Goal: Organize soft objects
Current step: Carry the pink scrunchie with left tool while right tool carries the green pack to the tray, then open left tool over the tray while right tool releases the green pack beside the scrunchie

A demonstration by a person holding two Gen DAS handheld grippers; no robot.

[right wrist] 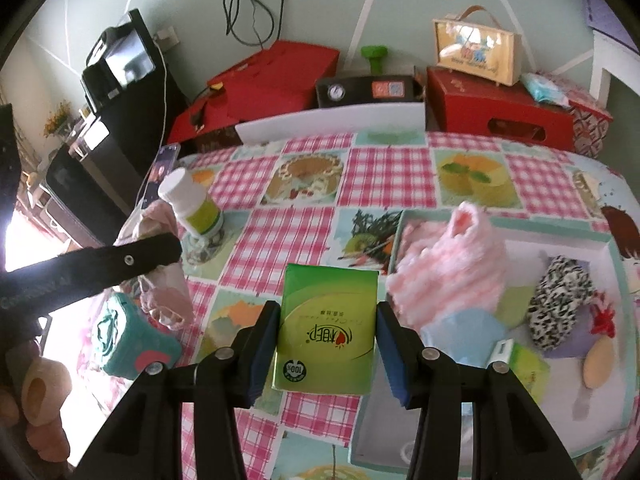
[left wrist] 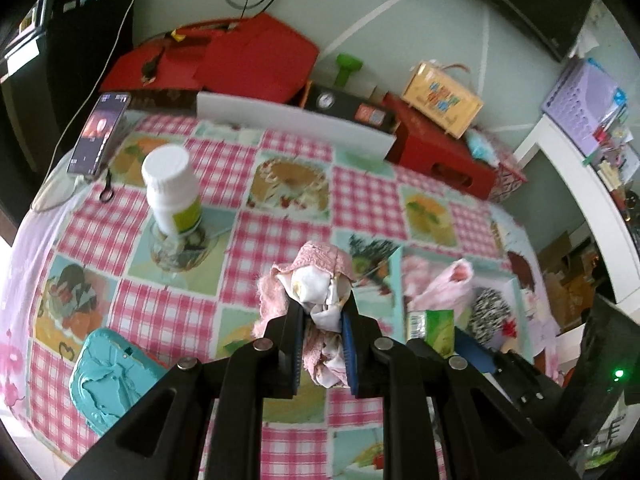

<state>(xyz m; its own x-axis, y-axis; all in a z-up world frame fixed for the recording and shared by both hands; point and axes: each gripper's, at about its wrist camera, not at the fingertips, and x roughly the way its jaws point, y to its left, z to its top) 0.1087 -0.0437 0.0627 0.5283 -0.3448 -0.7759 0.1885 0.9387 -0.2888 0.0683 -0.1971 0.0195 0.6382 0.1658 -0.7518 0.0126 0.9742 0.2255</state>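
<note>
Left gripper (left wrist: 322, 312): my jaws are clenched on a pink and white cloth bundle (left wrist: 316, 280), lifted clear of the table, low centre of frame.
Right gripper (right wrist: 326, 316): my jaws grasp a green tissue pack (right wrist: 326, 328) by its sides, low centre.
Doing it well: I judge both loads belong in the white tray (right wrist: 560, 244) at right; keep grips firm and lower in gently.
In the way: fluffy pink sock (right wrist: 448, 264) and spotted cloth (right wrist: 560, 300) already fill the tray.
Farther off: white bottle (left wrist: 172, 192) at left, red boxes (left wrist: 248, 52) at top.

We see the table (right wrist: 384, 184) under a pink-checked cloth: white bottle (right wrist: 192, 204) and phone (left wrist: 98, 132) near the left edge, teal case (left wrist: 112, 376) near-left, shallow tray (right wrist: 560, 240) at right.
</note>
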